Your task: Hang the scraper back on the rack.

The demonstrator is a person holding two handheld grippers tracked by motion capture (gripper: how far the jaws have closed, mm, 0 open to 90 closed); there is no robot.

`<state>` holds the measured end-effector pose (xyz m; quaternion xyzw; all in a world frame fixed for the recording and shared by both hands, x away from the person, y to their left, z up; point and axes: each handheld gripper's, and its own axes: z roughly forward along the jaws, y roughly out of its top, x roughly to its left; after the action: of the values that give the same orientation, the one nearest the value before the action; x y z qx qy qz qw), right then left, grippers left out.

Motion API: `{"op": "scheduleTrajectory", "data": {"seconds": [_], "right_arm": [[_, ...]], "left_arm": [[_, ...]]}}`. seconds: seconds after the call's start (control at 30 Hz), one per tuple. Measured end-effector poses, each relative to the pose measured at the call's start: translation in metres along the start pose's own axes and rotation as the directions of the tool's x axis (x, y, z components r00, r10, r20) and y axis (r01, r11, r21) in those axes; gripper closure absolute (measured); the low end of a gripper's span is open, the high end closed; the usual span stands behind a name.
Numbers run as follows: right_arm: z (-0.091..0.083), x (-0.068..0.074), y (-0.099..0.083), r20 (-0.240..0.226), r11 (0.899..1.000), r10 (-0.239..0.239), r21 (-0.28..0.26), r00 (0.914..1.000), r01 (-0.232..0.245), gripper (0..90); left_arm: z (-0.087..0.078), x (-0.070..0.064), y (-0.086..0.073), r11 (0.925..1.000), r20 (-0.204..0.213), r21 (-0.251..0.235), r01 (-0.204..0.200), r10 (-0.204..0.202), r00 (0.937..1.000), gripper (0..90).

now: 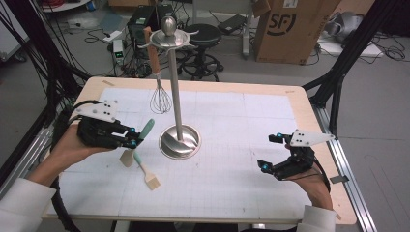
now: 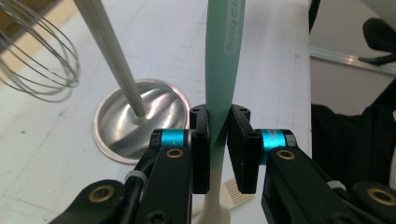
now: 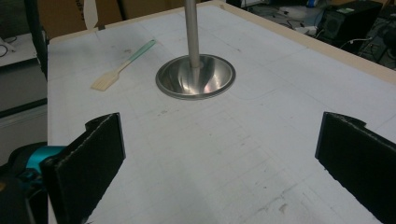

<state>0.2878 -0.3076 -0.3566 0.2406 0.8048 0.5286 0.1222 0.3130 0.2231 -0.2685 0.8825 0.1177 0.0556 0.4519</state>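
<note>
step: hanging utensils on stand (image 1: 177, 87)
left gripper (image 1: 131, 137): clamped on green-handled spatula (image 1: 146, 129), lifted near worktop's left edge
right gripper (image 1: 270, 152): wide, idle
next: raise handle to a hook

A pale wooden table (image 1: 309, 113) with a white grid mat (image 1: 241, 145) stands on a grey floor (image 1: 372, 121). Beyond its far edge are a black stool (image 1: 203, 36), a cardboard box (image 1: 290, 29) at far right and loose cables (image 1: 96, 34) at far left. Black frame posts (image 1: 348, 58) stand at both sides.
</note>
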Motion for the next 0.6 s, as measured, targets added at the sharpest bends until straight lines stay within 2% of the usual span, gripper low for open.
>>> {"op": "scheduleTrajectory", "data": {"seconds": [0.17, 0.37, 0.6], "right_arm": [[0.001, 0.000, 0.000, -0.001, 1.000, 0.000, 0.004, 1.0000, 0.000, 0.2], [0.002, 0.000, 0.000, -0.002, 1.000, 0.000, 0.006, 1.0000, 0.000, 0.2], [0.004, -0.001, 0.000, -0.006, 1.000, -0.003, 0.009, 1.0000, 0.003, 0.2]], "left_arm": [[-0.020, 0.002, 0.012, 0.9988, -0.036, -0.049, -0.002, 0.000, 0.9993, 79.7], [-0.040, 0.010, 0.027, 0.9947, -0.055, -0.102, 0.008, -0.014, 0.9984, 79.7], [-0.054, 0.021, 0.046, 0.9918, -0.063, -0.128, 0.008, -0.016, 0.9979, 79.7]]}}
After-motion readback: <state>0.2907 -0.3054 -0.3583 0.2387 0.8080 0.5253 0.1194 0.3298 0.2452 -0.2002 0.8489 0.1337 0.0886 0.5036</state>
